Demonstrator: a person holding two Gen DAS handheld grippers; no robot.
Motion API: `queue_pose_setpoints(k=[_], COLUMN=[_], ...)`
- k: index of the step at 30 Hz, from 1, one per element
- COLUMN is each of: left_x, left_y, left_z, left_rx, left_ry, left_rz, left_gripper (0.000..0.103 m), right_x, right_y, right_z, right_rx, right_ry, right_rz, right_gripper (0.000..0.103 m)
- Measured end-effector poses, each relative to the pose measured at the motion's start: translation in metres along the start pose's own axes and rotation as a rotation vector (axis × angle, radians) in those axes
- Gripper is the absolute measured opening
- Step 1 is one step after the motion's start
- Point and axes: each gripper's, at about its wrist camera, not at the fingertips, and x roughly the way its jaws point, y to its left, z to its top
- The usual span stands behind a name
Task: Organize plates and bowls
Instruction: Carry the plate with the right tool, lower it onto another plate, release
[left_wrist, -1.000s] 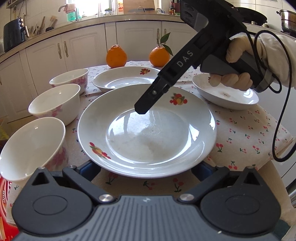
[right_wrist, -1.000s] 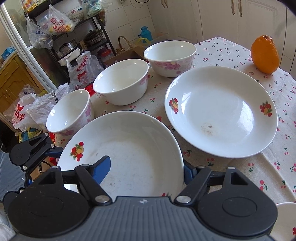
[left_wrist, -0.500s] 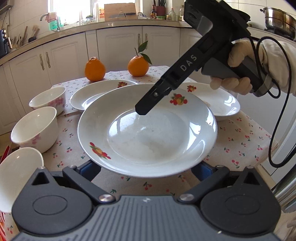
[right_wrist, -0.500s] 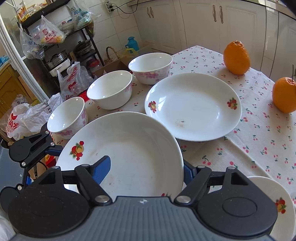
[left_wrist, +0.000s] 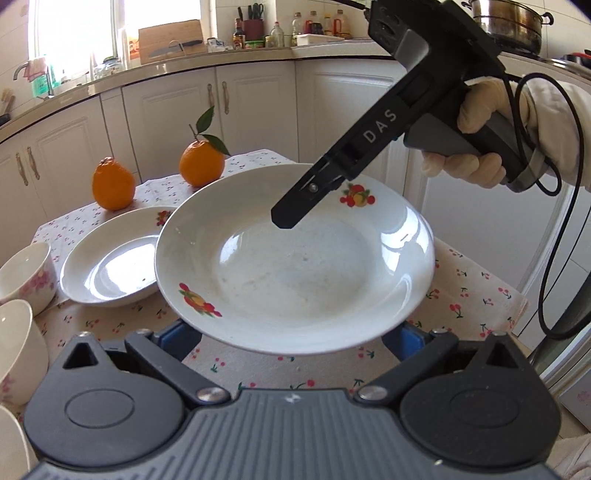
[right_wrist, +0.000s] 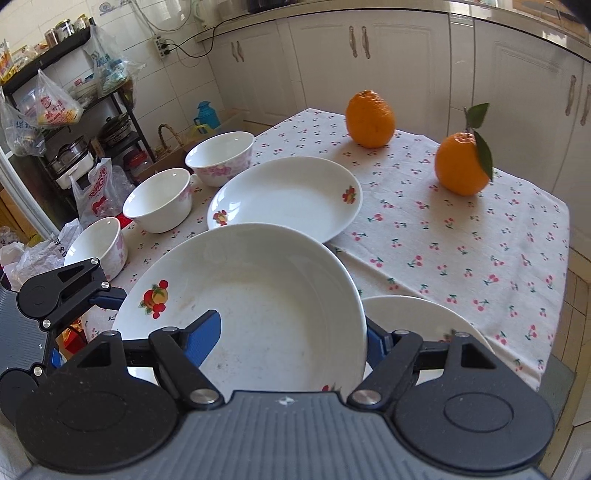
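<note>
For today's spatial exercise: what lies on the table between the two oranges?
Only bare tablecloth between plain orange and leafy orange, in the right wrist view.

Plates, white with fruit motif: three. One raised plate (right_wrist: 255, 306) at 6 o'clock of the right wrist view; one plate on the cloth (right_wrist: 284, 197) at 12 o'clock of it; one partly hidden plate (right_wrist: 424, 317) at 3 o'clock of it.
Bowls, white with pink flowers: three, in a row toward 10 o'clock: far bowl (right_wrist: 219, 157), middle bowl (right_wrist: 159, 199), near bowl (right_wrist: 98, 243).
Oranges: two: plain orange (right_wrist: 370, 118), leafed orange (right_wrist: 461, 164).
</note>
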Motion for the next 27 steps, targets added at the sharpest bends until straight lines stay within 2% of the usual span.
queue_pose_setpoints(k=[13, 27], left_x=[0.04, 0.065], left_y=[-0.019, -0.025], left_z=[0.02, 0.031], left_rx=[0.034, 0.036], left_ry=[0.022, 0.04], left_rz=[-0.084, -0.1], left_gripper=[0.102, 0.102], right_x=[-0.021, -0.012], right_y=[-0.043, -0.077], right_z=[-0.025, -0.041], right_rx=[0.089, 0.159], right_ry=[-0.014, -0.01], right_rz=[-0.075, -0.09], right_gripper=[0.083, 0.083])
